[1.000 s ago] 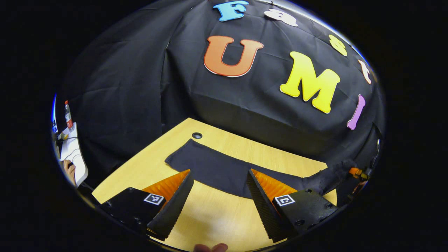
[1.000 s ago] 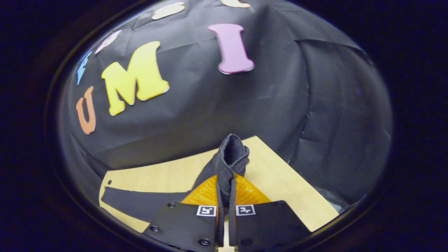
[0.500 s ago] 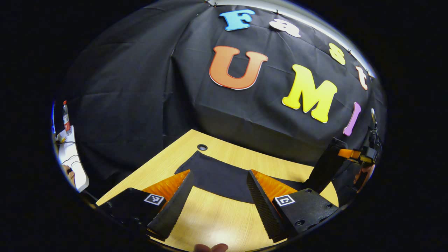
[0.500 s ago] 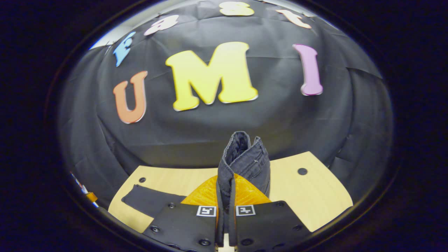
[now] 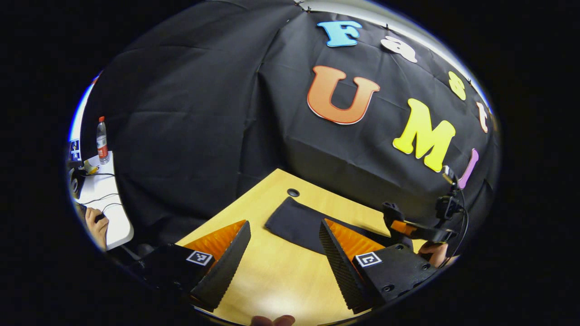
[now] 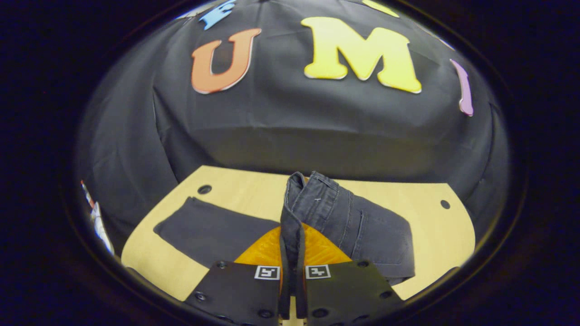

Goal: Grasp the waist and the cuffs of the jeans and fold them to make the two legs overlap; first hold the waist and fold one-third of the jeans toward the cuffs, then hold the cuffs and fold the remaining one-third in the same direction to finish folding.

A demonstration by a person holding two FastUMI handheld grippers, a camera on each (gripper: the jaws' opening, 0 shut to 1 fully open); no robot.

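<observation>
Right hand-held gripper (image 6: 292, 290) clenched on jeans (image 6: 358, 226) waist | left hand-held gripper (image 5: 283, 258) released, idle over surface (image 5: 272, 280) | layers, seemingly doubled, could slip if you tug.

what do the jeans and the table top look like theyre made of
Jeans: dark, charcoal-looking denim with a matte finish, judging by the stitched seams and thick waistband edge pinched in the right gripper.
Table: light wood-grain surface, smooth with a slight sheen; probably laminate or veneer rather than solid wood, though the look leaves that open. Round holes sit near its back edge.
</observation>
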